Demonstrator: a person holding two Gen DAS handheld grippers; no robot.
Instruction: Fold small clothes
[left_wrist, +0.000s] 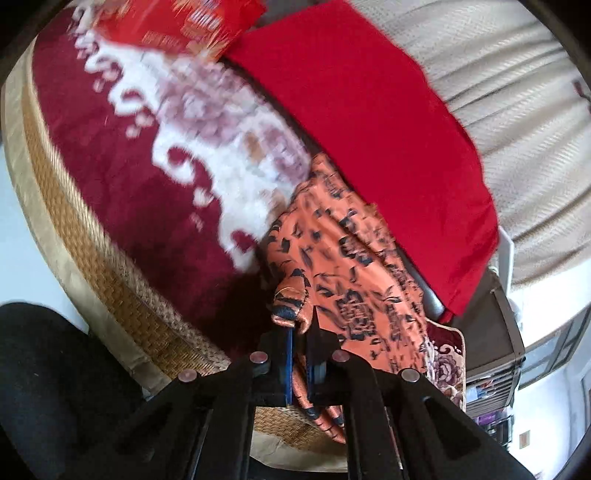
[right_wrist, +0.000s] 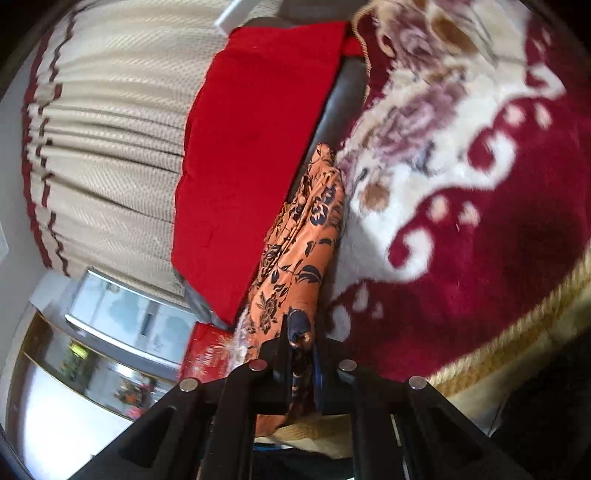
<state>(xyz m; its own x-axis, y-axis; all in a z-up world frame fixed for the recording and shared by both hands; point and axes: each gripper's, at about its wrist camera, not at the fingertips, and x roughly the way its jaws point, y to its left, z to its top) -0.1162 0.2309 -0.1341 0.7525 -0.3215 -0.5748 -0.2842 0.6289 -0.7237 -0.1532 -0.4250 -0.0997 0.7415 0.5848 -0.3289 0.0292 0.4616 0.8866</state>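
Observation:
An orange cloth with a dark blue flower print (left_wrist: 351, 266) hangs stretched above a dark red and white floral blanket (left_wrist: 147, 192). My left gripper (left_wrist: 301, 325) is shut on one bunched corner of the cloth. In the right wrist view the same orange cloth (right_wrist: 303, 243) runs away from me in a narrow band. My right gripper (right_wrist: 301, 332) is shut on its other corner. The cloth is held off the blanket (right_wrist: 480, 221) between the two grippers.
A plain red cushion (left_wrist: 369, 122) (right_wrist: 251, 147) lies beside the cloth against a grey seat back. Beige pleated curtains (left_wrist: 517, 110) (right_wrist: 110, 147) hang behind. The blanket has a woven gold border (left_wrist: 92, 258). A red printed packet (left_wrist: 177, 22) lies at the far end.

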